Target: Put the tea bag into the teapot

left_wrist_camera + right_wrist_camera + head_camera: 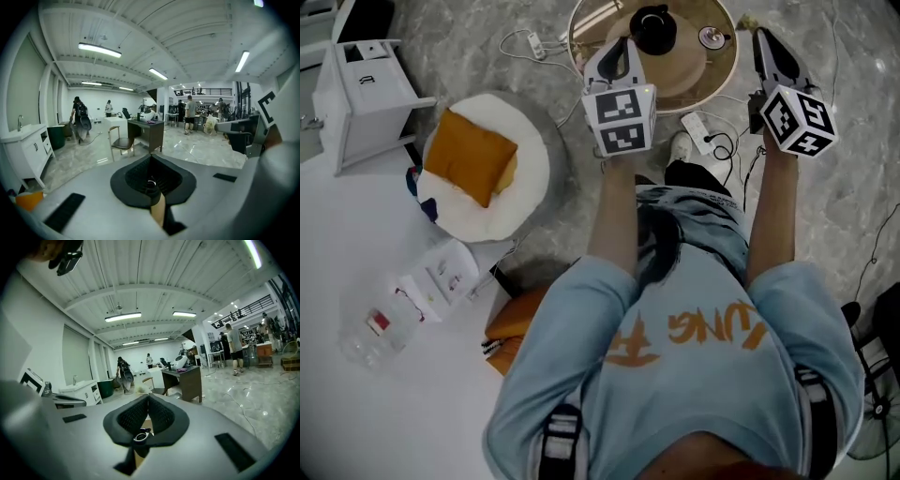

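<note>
**A:** Where does the teapot stand, and which way does it point?

**B:** The black teapot [654, 28] stands upright on the round wooden tray [717, 67], at the top of the head view. From above it looks round, and I cannot tell where its spout points.

**A:** And the tea bag?

**B:** I cannot pick it out with certainty. A clear packet [380, 328] with a red label lies on the white table [394, 412] at the left, well apart from the teapot. A white packet [441, 278] lies near it. Whether either one holds the tea bag, I cannot say.

**A:** What about the tools?

**B:** The left gripper [623, 42] [150, 156] has its jaws together, with nothing between them. The right gripper [761, 36] [148, 396] is closed and empty too. Both have their long axis away from the person, toward the tray. The left tips are just beside the teapot, and the right tips are beside the tray's right rim.

**A:** How many of each thing?

**B:** One teapot, one tray, two packets and two grippers, each with one marker cube [621, 119].

**A:** Is there any writing?

**B:** There are orange letters on the person's light blue shirt [694, 375]. The part I can read looks like "UNG". The cubes carry only black and white squares.
</note>
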{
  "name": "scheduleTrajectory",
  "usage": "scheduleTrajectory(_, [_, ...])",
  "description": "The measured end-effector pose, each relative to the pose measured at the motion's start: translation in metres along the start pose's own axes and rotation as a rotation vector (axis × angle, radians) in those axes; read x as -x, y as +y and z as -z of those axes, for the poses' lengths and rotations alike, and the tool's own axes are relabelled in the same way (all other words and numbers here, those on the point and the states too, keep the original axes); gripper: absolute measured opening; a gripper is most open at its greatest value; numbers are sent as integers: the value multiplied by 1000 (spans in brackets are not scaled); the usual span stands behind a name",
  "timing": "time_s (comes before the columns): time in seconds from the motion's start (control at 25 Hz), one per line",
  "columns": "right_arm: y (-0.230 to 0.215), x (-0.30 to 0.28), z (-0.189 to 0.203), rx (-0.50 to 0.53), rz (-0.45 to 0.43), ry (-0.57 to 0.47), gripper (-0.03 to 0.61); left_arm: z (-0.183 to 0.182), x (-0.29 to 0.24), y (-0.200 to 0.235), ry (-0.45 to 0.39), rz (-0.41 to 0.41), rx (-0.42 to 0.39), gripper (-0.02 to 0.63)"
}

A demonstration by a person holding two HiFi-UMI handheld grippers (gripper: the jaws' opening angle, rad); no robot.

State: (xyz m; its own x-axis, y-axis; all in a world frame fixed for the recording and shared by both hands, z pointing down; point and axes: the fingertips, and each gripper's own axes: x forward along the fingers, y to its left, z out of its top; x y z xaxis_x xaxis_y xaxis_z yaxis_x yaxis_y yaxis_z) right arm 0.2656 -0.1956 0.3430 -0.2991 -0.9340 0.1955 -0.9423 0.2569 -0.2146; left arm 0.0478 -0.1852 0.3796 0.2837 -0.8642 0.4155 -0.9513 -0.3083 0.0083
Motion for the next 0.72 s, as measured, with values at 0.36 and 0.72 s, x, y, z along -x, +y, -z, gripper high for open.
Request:
scheduleTrajectory(0.36, [34, -54, 40, 26, -117, 125, 14, 17, -20, 29, 72, -40, 20, 21])
scheduleTrajectory(0.72, [50, -105, 86, 126, -159, 271, 14, 47, -80, 38, 135, 29, 77, 21])
